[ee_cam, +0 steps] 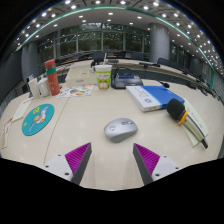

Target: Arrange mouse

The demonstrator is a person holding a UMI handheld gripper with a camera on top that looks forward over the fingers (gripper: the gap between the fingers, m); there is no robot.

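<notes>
A grey computer mouse (121,129) lies on the pale table (90,120), just ahead of my fingers and a little right of the midline between them. My gripper (112,160) is open and empty, its two fingers with magenta pads (76,157) spread wide, low over the table. Nothing stands between the fingers.
A round teal mat (39,119) lies to the left. Bottles (51,78) and a cup (103,76) stand at the back left. A blue book (152,96) and a black and yellow tool (178,111) lie to the right. A dark bag (126,77) sits behind.
</notes>
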